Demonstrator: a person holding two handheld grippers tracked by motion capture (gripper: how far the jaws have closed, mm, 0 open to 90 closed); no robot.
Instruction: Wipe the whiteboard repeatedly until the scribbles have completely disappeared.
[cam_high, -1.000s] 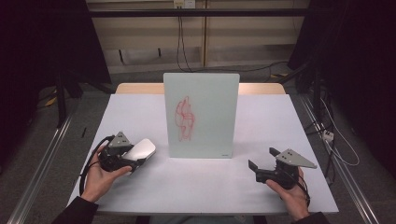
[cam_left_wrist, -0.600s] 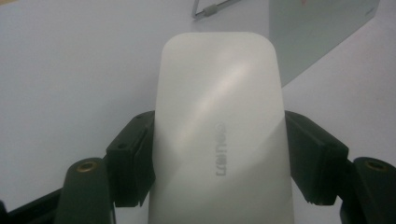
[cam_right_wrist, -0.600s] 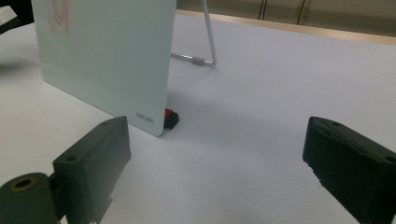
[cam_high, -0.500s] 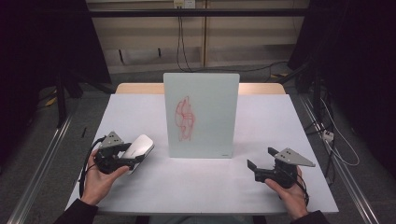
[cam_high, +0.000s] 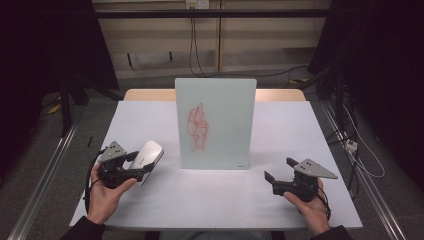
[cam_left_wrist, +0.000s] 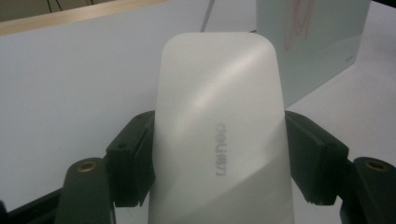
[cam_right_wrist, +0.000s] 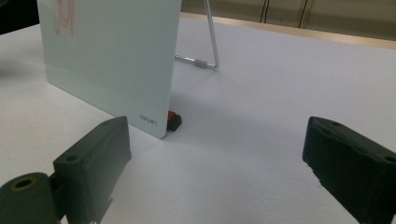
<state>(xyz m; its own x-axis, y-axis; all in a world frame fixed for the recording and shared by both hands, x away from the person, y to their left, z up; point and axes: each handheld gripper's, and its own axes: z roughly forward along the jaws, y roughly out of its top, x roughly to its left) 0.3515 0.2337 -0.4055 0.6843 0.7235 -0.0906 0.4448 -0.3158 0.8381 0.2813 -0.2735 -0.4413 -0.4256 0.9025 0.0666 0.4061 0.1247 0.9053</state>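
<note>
A small glass whiteboard (cam_high: 216, 122) stands upright on a wire stand at the table's middle, with red scribbles (cam_high: 198, 125) on its face. My left gripper (cam_high: 137, 167) sits at the front left, shut on a white board eraser (cam_high: 148, 154) whose rounded end points toward the board. In the left gripper view both pads press the eraser (cam_left_wrist: 219, 140) at its sides. My right gripper (cam_high: 272, 180) rests at the front right, open with nothing between its fingers. In the right gripper view the board's lower corner (cam_right_wrist: 112, 65) stands ahead and to the left.
The white table (cam_high: 300, 130) has bare room on both sides of the board. A wire stand leg (cam_right_wrist: 210, 42) and a small red-and-black piece (cam_right_wrist: 173, 120) sit behind the board's lower corner. Floor rails and cables run beside the table.
My left gripper with the eraser has shifted a little toward the front left and tilted slightly. The right gripper has stayed put.
</note>
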